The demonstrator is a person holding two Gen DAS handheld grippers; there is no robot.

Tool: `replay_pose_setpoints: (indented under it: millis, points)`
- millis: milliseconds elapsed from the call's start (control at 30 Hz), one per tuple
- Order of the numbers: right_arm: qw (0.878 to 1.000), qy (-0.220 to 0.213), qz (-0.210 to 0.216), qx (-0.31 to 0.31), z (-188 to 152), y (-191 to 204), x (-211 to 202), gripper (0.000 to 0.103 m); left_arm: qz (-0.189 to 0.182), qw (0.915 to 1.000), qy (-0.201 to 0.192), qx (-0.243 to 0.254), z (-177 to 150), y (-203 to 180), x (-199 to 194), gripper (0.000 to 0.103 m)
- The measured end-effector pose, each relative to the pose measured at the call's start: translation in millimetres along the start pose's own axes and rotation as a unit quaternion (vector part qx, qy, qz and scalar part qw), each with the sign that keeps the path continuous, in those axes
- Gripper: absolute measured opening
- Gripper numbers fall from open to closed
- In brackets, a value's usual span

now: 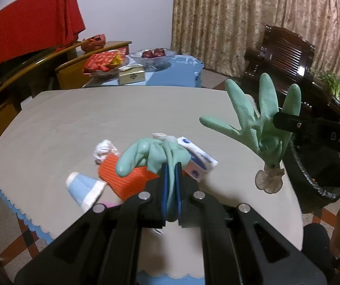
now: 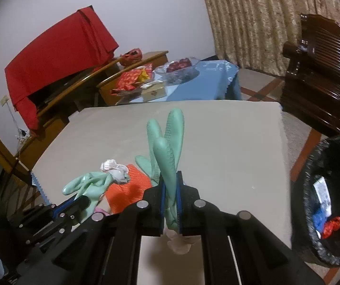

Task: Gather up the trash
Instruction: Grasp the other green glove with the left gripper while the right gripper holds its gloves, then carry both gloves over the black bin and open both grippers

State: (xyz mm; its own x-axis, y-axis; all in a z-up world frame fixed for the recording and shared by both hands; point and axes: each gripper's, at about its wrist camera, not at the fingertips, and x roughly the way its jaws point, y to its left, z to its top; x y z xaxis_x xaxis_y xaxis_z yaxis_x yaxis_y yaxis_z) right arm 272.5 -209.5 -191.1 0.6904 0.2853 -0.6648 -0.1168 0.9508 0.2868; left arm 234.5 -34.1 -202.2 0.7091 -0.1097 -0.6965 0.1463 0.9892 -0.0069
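From the left wrist, the left gripper [image 1: 171, 175] has its fingers clamped on a green rubber glove [image 1: 155, 154], held above the desk [image 1: 75, 118] over an orange sleeve [image 1: 127, 178], a blue paper cup [image 1: 84, 188] and a small carton [image 1: 198, 161].

From the right wrist, the right gripper [image 2: 170, 185] pinches a second green glove [image 2: 170, 142], lifted clear, probably for the black-lined bin [image 2: 312, 178] beside the desk, which already holds scraps of white, blue and red litter.
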Motion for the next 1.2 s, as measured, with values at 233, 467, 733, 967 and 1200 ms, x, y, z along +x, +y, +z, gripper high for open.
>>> replay_pose_setpoints:
  millis: [233, 467, 733, 967, 1200]
  points:
    - [1.000, -0.011, -0.027, 0.011, -6.5, -33.6, -33.4, 0.008, -0.027, 0.9995, -0.004, 0.018, 0.5, -49.2, -9.7, 0.005]
    - [0.998, -0.027, -0.055, 0.024, -11.3, -73.5, -65.1, 0.008, -0.060, 0.9970, -0.017, 0.046, 7.9, -108.5, -15.8, 0.005]
    - [0.993, -0.045, -0.094, 0.048, -11.4, -130.7, -96.0, 0.008, -0.095, 0.9925, -0.021, 0.075, 15.0, -176.1, -9.7, 0.005]
    - [0.988, -0.054, -0.128, 0.064, -12.0, -185.3, -114.3, 0.008, -0.125, 0.9876, -0.015, 0.094, 18.9, -230.0, 4.6, 0.005]
    - [0.984, -0.051, -0.148, 0.088, -20.2, -235.4, -117.9, 0.008, -0.152, 0.9820, -0.004, 0.113, 16.3, -287.7, 21.7, 0.005]
